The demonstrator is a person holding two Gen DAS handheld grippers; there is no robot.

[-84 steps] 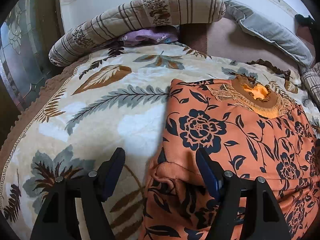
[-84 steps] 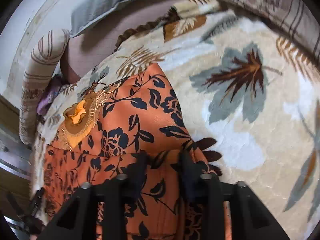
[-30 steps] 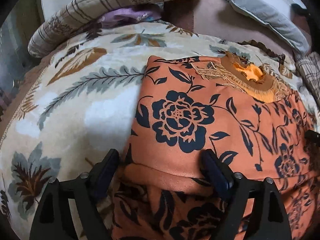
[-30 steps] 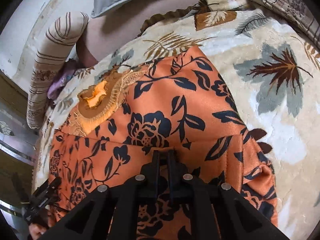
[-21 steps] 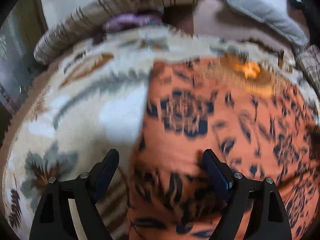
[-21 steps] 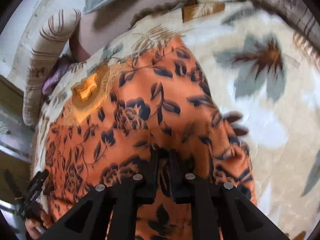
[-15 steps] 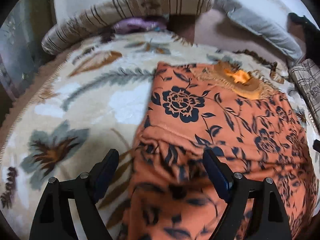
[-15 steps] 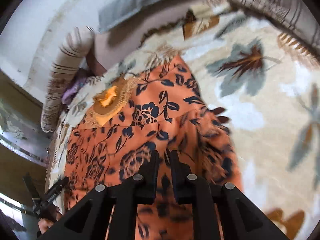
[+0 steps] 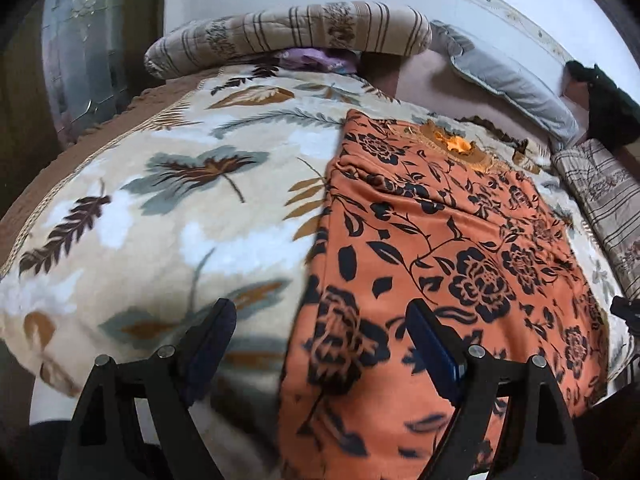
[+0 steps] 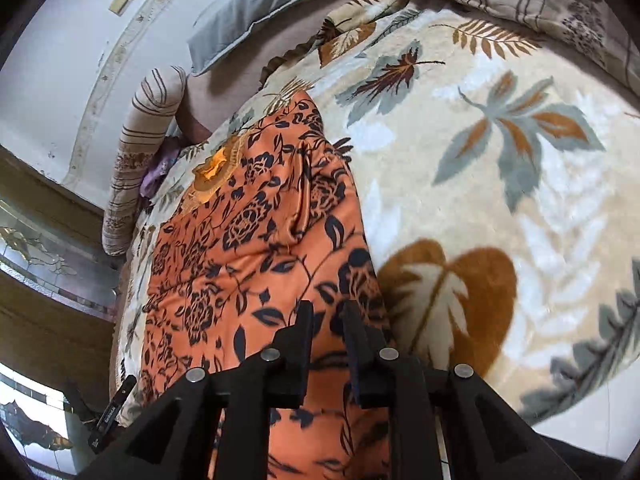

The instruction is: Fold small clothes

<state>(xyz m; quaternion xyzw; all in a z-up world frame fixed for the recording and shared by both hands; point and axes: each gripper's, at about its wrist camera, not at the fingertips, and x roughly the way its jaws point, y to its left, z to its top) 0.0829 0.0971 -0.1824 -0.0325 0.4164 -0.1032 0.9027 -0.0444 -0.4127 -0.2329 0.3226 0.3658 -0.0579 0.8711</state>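
An orange garment with a black flower print lies spread lengthwise on a leaf-patterned blanket, its embroidered neckline at the far end. Its near end hangs over the bed's front edge. My left gripper is open and hovers over the garment's near left edge, holding nothing. In the right wrist view the same garment runs away from the gripper. My right gripper has its jaws nearly together over the garment's near right edge; whether cloth is pinched between them does not show.
A striped bolster and a grey pillow lie at the head of the bed, with a purple cloth under the bolster. A striped quilt lies at the right. A wall and glass panel stand to the left.
Both grippers have pulled back toward the bed's front edge, from the garment's upper part to its near end. The left stayed open. The right jaws closed from slightly apart.
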